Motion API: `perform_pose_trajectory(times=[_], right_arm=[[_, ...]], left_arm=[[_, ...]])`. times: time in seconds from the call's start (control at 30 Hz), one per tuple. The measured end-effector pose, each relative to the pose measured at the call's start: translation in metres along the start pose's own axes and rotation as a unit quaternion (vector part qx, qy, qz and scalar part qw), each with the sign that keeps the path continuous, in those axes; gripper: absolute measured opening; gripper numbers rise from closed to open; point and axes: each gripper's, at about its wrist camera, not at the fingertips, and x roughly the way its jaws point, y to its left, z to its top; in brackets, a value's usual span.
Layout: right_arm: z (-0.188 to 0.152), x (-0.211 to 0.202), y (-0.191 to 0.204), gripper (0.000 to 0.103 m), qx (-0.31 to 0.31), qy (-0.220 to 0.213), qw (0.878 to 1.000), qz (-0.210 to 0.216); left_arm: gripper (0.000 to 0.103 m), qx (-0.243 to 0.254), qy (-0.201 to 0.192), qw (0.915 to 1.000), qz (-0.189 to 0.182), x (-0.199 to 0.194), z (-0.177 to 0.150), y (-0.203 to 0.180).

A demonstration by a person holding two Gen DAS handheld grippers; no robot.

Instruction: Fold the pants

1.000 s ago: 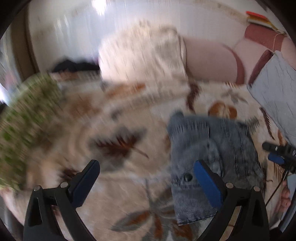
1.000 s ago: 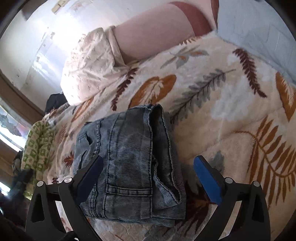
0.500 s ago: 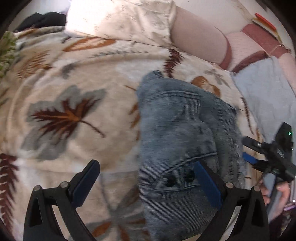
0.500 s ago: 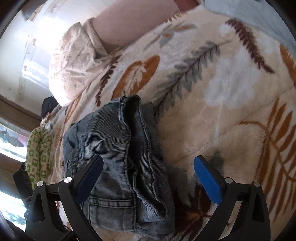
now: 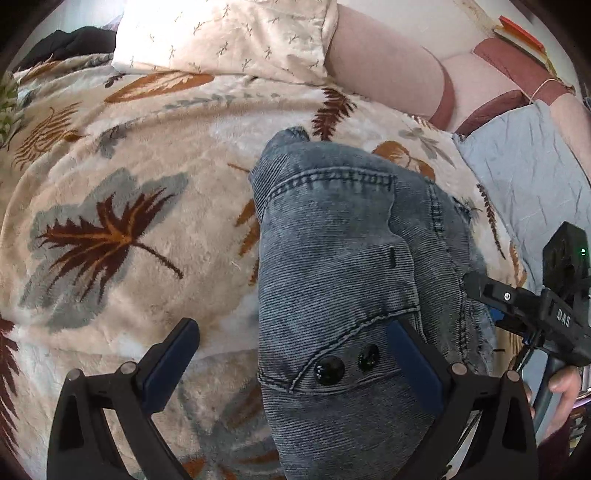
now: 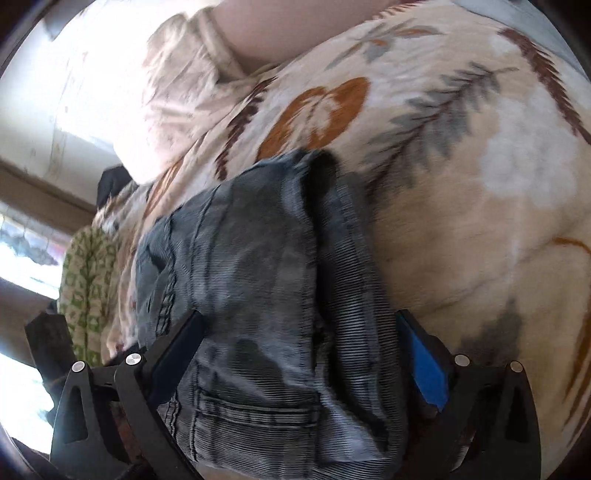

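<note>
right gripper (image 6: 295, 362): jaws spread wide, straddling the near end of the folded pants (image 6: 266, 295); nearer hand, nothing clamped. left gripper (image 5: 291, 362): jaws wide, empty, pants lying right of centre. pants rest on the leaf-print blanket (image 5: 110, 192), long axis running away toward the pillow (image 5: 229, 33).

left tongs (image 5: 291, 363) spread, right tongs (image 6: 299, 365) spread

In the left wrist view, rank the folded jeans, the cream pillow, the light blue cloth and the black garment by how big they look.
1. folded jeans, though closest to the camera, which inflates them
2. cream pillow, cut off by the frame's top edge
3. light blue cloth, partly cut off at the right
4. black garment, a small patch at the far corner
</note>
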Motion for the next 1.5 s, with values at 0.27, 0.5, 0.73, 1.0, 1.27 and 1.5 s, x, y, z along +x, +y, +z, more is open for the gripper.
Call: perform_pose_trajectory(times=[0.27, 0.5, 0.73, 1.0, 1.27, 1.5], right_arm=[[-0.005, 0.001, 0.017, 0.067, -0.019, -0.013, 1.0, -0.017], [-0.008, -0.003, 0.03, 0.051, -0.041, -0.028, 0.999, -0.022], [-0.007, -0.001, 0.027, 0.052, -0.034, -0.026, 0.999, -0.022], [-0.007, 0.001, 0.026, 0.056, -0.031, -0.022, 0.999, -0.023], [-0.007, 0.002, 0.026, 0.058, -0.028, -0.022, 0.999, -0.024], [-0.008, 0.003, 0.024, 0.06, -0.026, -0.021, 0.999, -0.025]], left_arm=[[0.093, 0.007, -0.022, 0.9997, -0.002, -0.003, 0.0, -0.007], [0.068, 0.064, -0.043, 0.9968, 0.023, -0.014, -0.001, -0.031], [0.068, 0.117, -0.071, 0.9862, 0.093, -0.018, -0.007, -0.053], [0.07, 0.168, -0.114, 0.9668, 0.155, -0.032, -0.016, -0.065], [0.091, 0.156, -0.193, 0.946, 0.209, -0.078, -0.018, -0.051], [0.1, 0.092, -0.262, 0.9243, 0.262, -0.132, -0.014, -0.005]])
